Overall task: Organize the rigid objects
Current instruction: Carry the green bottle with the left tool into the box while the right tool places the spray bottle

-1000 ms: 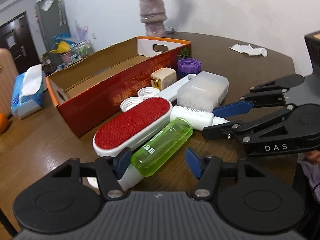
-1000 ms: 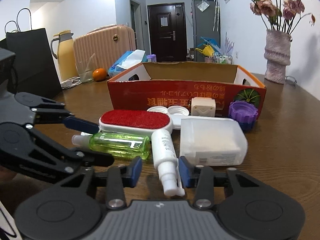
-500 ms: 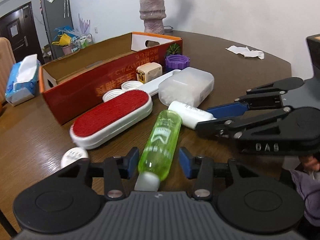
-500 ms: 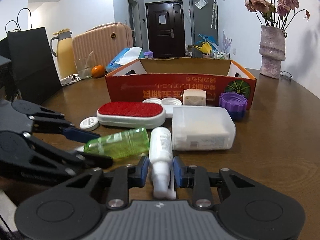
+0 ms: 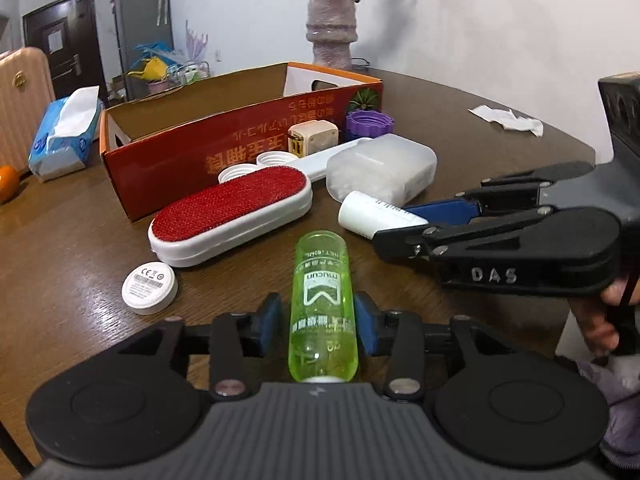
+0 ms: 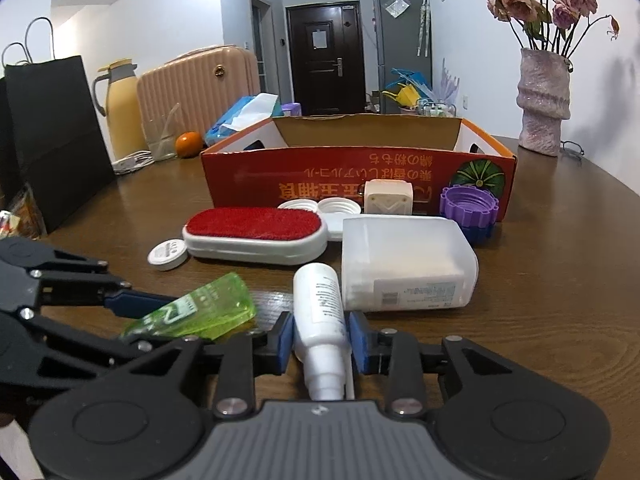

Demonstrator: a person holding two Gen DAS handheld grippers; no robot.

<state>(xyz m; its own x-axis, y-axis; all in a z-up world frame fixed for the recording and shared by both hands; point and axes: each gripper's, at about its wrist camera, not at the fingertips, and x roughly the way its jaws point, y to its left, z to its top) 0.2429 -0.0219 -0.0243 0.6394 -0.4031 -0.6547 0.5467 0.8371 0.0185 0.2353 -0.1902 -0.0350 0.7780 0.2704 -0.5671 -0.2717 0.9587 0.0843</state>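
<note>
A green bottle (image 5: 323, 304) is clamped between the jaws of the left gripper (image 5: 320, 328), its base pointing toward the red box (image 5: 240, 148). A white spray bottle (image 6: 320, 316) is gripped by the jaws of the right gripper (image 6: 320, 340), nozzle toward the camera. Both bottles are held low over the worktop (image 6: 560, 280), just beside each other. A red lint brush (image 5: 230, 210) and a frosted plastic case (image 6: 404, 264) lie between the bottles and the box.

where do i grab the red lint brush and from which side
Grip the lint brush across its narrow width at mid-length, coming from above. It lies flat, long and low, red face up, with its long sides free. Both grippers are occupied: left holds the green bottle, right the white bottle.
</note>
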